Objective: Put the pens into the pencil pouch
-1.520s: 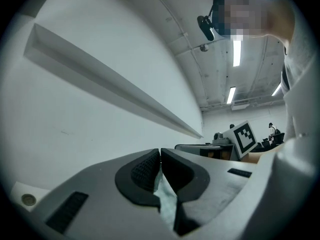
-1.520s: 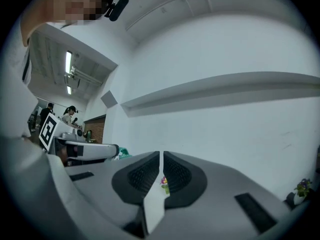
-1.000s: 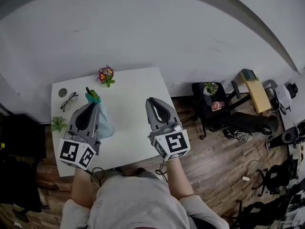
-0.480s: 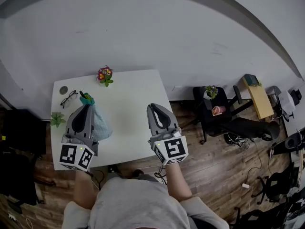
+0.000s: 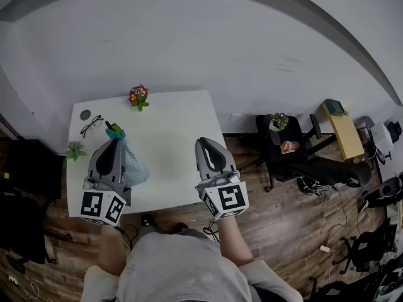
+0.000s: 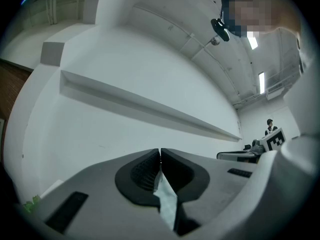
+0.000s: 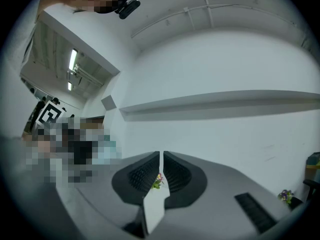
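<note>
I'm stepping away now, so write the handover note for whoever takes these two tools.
Left tool: shut on the pale blue pouch, at the left side of the white table.
Right tool: shut, empty, over the table's front right edge.
Done: teal and dark ends, likely pens, stick out of the pouch's far end; no loose pen shows on the table.
Left: seat them fully and close the pouch, if it closes.

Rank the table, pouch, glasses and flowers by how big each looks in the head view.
1. table
2. pouch
3. glasses and flowers: they look too alike in size to rank.
</note>
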Motion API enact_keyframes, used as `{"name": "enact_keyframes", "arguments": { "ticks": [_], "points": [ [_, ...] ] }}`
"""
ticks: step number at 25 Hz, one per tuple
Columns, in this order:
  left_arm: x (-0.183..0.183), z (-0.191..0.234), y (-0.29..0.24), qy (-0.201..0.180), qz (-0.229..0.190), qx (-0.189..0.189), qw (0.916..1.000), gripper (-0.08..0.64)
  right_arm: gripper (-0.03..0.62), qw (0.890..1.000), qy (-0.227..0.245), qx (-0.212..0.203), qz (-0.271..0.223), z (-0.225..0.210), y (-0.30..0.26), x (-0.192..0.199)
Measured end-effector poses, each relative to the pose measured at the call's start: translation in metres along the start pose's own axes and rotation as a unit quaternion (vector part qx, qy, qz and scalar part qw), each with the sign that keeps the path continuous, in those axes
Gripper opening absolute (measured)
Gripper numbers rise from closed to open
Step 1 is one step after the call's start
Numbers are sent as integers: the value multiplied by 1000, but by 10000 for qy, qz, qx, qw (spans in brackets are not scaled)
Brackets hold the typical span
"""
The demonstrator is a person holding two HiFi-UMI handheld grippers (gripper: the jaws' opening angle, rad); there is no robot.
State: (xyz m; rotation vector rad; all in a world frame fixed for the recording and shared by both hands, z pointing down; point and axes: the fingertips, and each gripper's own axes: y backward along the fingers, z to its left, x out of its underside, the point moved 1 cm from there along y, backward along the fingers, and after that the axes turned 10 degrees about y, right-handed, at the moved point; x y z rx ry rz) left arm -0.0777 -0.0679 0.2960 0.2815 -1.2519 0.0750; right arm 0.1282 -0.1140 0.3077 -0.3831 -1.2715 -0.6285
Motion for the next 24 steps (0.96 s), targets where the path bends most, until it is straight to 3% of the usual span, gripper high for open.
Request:
{"name": "enact_keyframes", "arguments": {
  "ticks": [24],
  "points": [
    [3,-9,3,-67,-65,-32,10000,34,43,10000,24,-36,-5,-3,1,3]
  ]
}}
